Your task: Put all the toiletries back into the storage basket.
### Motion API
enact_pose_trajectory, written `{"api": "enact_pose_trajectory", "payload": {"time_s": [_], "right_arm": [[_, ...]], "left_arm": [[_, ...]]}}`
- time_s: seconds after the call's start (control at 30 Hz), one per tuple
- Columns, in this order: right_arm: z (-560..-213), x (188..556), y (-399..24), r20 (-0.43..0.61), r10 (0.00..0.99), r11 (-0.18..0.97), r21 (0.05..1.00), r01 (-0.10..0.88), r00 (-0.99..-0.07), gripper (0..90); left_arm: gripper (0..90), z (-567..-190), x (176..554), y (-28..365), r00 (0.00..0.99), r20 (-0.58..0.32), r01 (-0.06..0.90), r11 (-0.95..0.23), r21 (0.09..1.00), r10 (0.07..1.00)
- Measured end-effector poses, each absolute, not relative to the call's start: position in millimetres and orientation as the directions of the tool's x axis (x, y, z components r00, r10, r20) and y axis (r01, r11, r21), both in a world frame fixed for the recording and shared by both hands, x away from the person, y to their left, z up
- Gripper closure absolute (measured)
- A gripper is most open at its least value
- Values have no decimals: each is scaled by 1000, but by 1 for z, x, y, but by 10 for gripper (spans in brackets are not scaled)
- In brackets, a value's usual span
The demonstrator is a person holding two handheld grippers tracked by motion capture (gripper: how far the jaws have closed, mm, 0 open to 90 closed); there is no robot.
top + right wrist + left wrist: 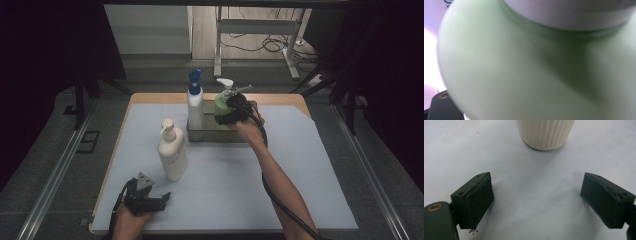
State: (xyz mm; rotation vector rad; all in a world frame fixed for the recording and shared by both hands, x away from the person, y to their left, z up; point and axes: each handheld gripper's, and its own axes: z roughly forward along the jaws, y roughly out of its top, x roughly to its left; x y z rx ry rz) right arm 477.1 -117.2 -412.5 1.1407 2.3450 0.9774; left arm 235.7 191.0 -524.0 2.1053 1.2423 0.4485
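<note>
Jaws of the right gripper (pixel 231 111) stand wide around the green pump bottle (pixel 220 106), which sits in the clear tray (pixel 212 134) at the far side of the tabletop (pixel 300 165), just beside a blue-capped bottle (pixel 194 100). In the right gripper view the green body presses close between them. The left gripper (pixel 150 199) rests near the front edge, jaws wide and empty, facing the cream pump bottle (pixel 172 151).

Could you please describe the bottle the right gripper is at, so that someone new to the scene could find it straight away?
Start at the clear tray at the far middle of the table. Two bottles stand in it; take the right-hand one, the green bottle, where the right gripper is. It is squat and pale green with a white pump, unlike the tall white bottle with the blue cap beside it.
</note>
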Motion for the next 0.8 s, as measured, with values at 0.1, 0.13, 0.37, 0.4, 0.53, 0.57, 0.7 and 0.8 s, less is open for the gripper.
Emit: {"api": "enact_pose_trajectory", "payload": {"time_s": [0.1,0.13,0.37,0.4,0.53,0.57,0.7,0.8], "right_arm": [[-413,478,-118,-5,792,429,716,550,-611,122],[-414,478,-119,-1,793,425,717,553,-609,121],[-417,478,-121,6,787,413,737,534,-617,111],[-417,479,-121,8,787,409,741,532,-617,110],[-419,478,-124,17,781,399,755,521,-624,104],[-420,478,-124,15,780,399,758,516,-626,104],[-421,474,-126,17,783,391,764,513,-622,104],[-421,471,-128,0,778,406,763,503,-628,112]], "left_arm": [[107,-524,236,191,494,-31,649,-345,678,869],[107,-524,236,191,494,-31,649,-345,679,869],[107,-524,236,191,494,-31,649,-345,678,869],[107,-524,236,191,494,-31,649,-345,679,869],[106,-524,236,191,494,-31,649,-345,679,869],[106,-524,236,191,494,-31,648,-345,679,869],[107,-524,236,191,493,-32,648,-343,679,869],[106,-524,236,191,494,-32,648,-343,680,869]]}}
